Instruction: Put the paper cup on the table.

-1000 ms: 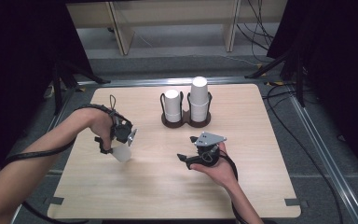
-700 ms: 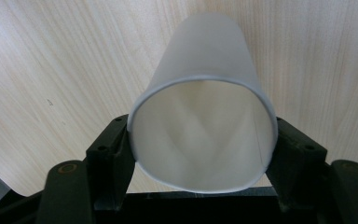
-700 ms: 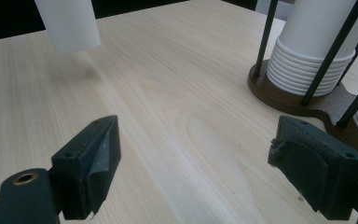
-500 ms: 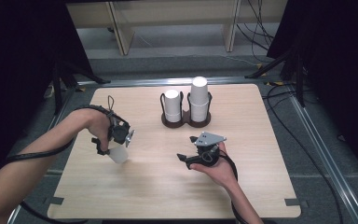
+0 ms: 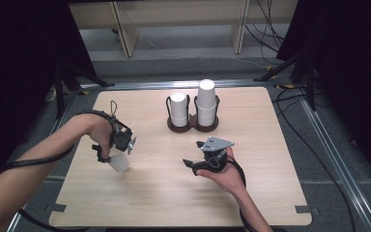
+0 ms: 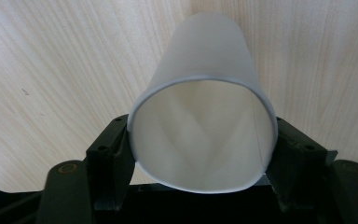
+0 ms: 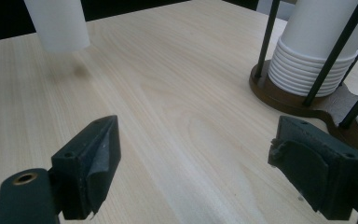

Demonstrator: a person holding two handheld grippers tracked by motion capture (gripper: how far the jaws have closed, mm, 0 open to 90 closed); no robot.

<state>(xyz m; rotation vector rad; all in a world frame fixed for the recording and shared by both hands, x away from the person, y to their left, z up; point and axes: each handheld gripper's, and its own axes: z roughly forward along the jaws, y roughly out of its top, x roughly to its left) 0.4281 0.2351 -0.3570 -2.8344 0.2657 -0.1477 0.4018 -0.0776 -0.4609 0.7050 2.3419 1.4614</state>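
A white paper cup (image 6: 200, 70) sits between the jaws of my left gripper (image 6: 203, 154), its open mouth toward the camera. In the high view that left gripper (image 5: 116, 152) holds the cup (image 5: 119, 163) tilted just above the left part of the wooden table (image 5: 159, 193). My right gripper (image 5: 193, 153) rests in a hand right of centre, and its jaws stand wide apart with nothing between them. The right gripper view looks past my right gripper (image 7: 200, 140) at bare wood, with the held cup (image 7: 58, 23) far off at the top left.
A dark brown two-slot cup holder (image 5: 180, 127) stands at the back centre with a short stack of white cups (image 5: 178, 107) and a taller stack (image 5: 206, 100). Its base (image 7: 307, 100) and one cup stack (image 7: 314, 42) lie close to my right gripper's right jaw.
My left gripper has carried the cup slightly left and toward the near edge. The right gripper has stayed in place.
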